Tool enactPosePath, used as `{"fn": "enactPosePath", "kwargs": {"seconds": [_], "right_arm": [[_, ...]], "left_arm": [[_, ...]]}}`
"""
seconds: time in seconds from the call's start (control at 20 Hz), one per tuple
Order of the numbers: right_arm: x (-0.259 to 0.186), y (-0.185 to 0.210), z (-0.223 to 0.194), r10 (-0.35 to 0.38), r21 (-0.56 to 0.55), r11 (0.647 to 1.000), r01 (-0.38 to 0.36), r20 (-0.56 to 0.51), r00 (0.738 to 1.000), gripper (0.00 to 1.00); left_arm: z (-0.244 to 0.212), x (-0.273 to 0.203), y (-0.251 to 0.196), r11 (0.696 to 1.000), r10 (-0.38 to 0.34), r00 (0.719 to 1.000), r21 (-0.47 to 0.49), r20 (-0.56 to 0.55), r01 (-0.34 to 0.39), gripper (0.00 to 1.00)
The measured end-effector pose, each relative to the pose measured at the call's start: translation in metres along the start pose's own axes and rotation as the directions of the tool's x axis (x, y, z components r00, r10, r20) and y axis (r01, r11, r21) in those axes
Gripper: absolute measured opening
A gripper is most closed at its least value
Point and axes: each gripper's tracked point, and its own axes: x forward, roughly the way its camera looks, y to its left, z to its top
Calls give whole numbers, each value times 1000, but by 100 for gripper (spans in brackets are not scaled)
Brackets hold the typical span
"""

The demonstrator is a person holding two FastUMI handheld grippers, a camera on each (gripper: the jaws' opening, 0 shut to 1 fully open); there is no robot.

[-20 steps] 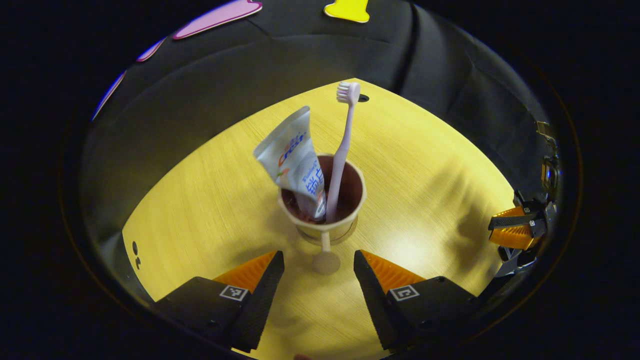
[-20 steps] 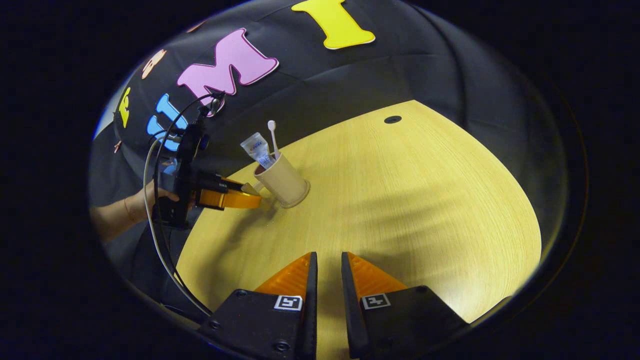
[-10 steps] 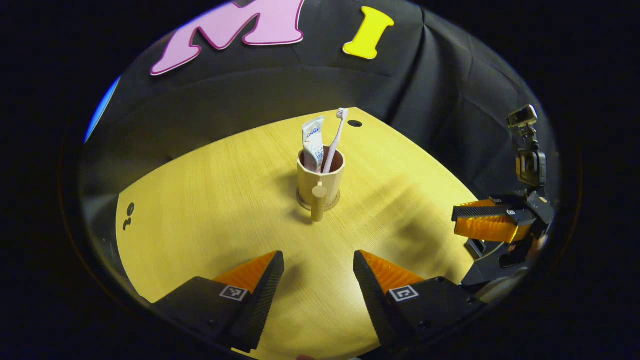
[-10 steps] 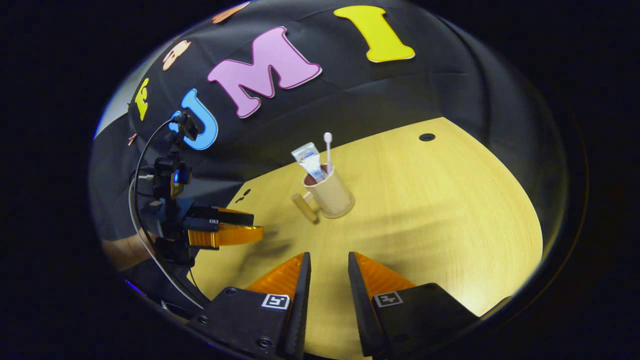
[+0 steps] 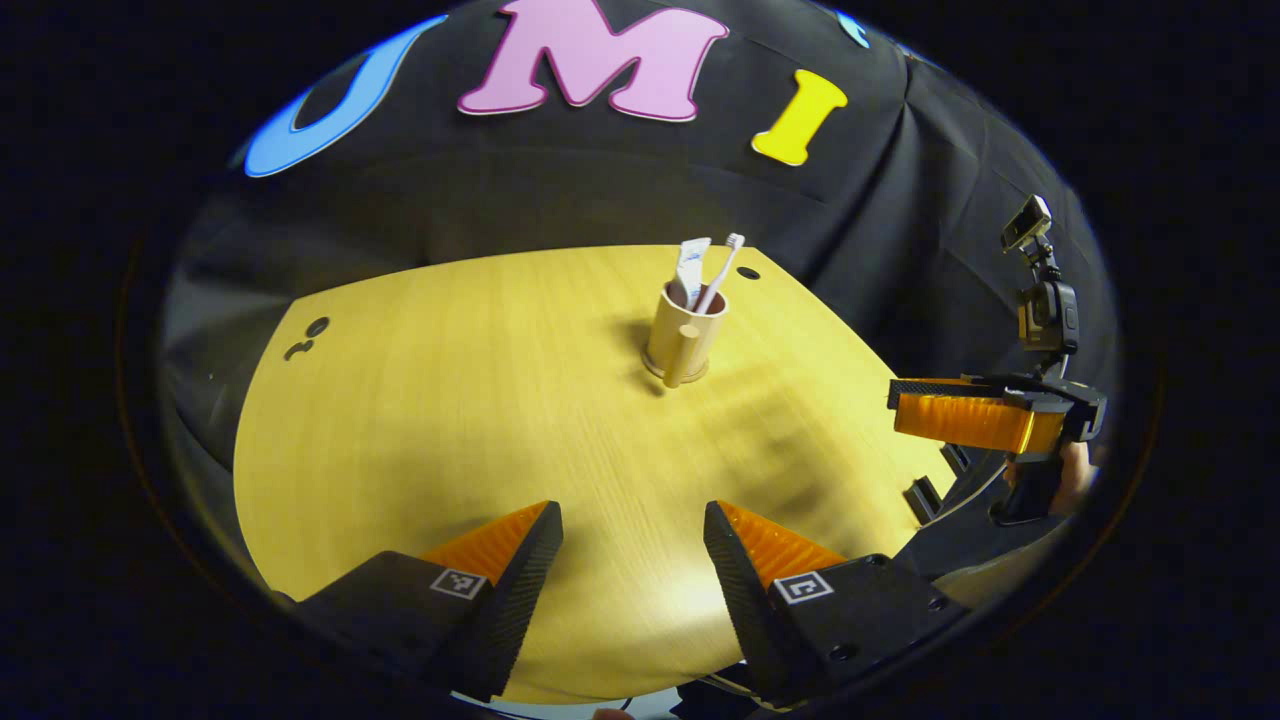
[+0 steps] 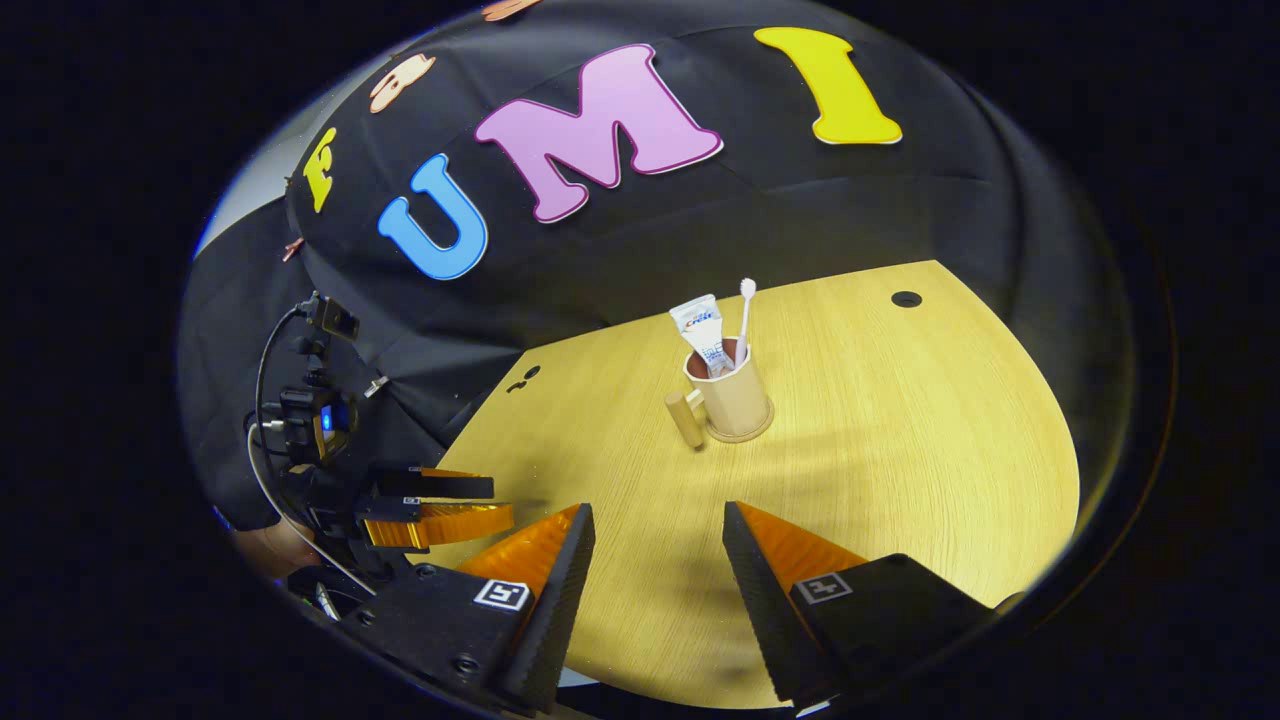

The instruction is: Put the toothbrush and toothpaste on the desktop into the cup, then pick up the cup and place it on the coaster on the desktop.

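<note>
- Wood-grain desktop [image 5: 450,400] spreads under both your grippers.
- Your left gripper [image 5: 632,545] and right gripper [image 6: 658,545] hang near the front edge, fingers spread wide, gripping nothing.
- The cup [image 6: 735,398] stands on the coaster [image 6: 742,436], well apart from both.
- Toothpaste [image 6: 703,335] and toothbrush [image 6: 743,320] stand inside it.

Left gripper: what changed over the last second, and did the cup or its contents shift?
The left gripper backed away from the cup, jaws open and empty throughout. The right gripper opened from nearly closed and also drew back. The cup stayed on its coaster, with the toothbrush and toothpaste upright inside, handle toward the left gripper.
</note>
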Motion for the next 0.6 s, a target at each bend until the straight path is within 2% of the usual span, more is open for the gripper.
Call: {"fn": "enactPosePath", "kwargs": {"seconds": [0.1, 0.3, 0.35, 0.6], "right_arm": [[0, 12, 1, 15, -33, 999, -15, -8, 1000, 88], [3, 36, 0, 49, -54, 997, -50, -14, 999, 92], [4, 41, 0, 53, -54, 997, -53, -14, 999, 96], [7, 52, -6, 64, -74, 995, -65, -19, 998, 96]], "left_arm": [[-7, -12, 8, 1000, 28, 999, -10, 20, -28, 89], [-18, -28, 1, 998, 34, 998, -62, 49, -31, 89], [-20, -32, 0, 996, 40, 997, -78, 58, -35, 88], [-32, -38, -1, 987, 37, 997, -156, 60, -28, 89]]}}
